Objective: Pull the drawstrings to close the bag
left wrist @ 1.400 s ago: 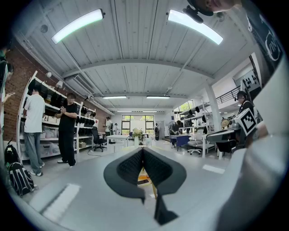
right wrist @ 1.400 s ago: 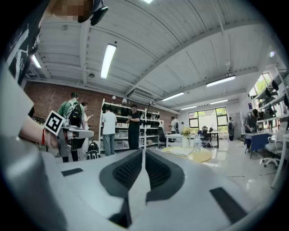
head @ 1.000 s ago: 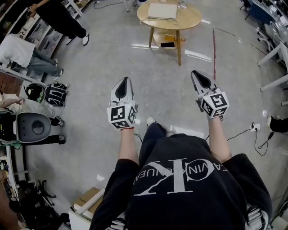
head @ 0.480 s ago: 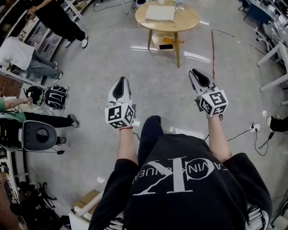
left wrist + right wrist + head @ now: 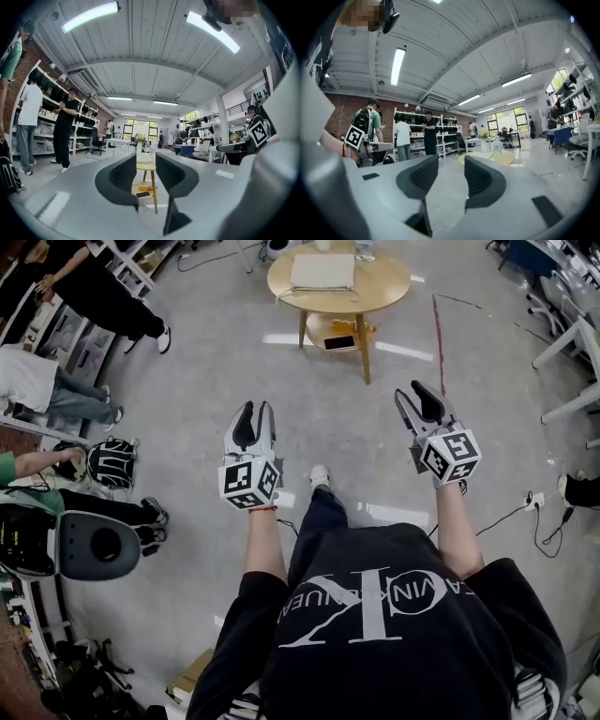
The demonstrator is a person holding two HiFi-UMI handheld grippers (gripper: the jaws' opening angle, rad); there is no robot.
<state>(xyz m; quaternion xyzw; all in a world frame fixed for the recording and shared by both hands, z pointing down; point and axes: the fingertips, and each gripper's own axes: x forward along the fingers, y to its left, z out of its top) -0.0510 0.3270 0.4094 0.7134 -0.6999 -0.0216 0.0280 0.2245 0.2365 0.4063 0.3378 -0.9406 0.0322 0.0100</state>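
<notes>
A flat beige drawstring bag [image 5: 323, 271] lies on a round wooden table [image 5: 380, 287] a few steps ahead across the grey floor. Held in the air at waist height, my left gripper [image 5: 253, 409] points at the table; its jaws are opening with nothing between them. My right gripper [image 5: 412, 392] hangs level with it to the right, its jaws also opening and empty. In the left gripper view the table [image 5: 146, 167] shows far off through the gap between the jaws. The right gripper view has the table [image 5: 494, 158] to the right of the jaws.
A phone [image 5: 339, 341] lies on the table's lower shelf. People stand and sit by shelving at the left [image 5: 103, 292], near a backpack [image 5: 111, 460] and a grey chair [image 5: 98, 545]. White desks [image 5: 572, 343] line the right. A cable and power strip [image 5: 534, 504] lie on the floor.
Both grippers' jaws have gone from shut to apart. The person has stepped forward, so the table and bag sit slightly nearer and the grippers are held a little higher.
</notes>
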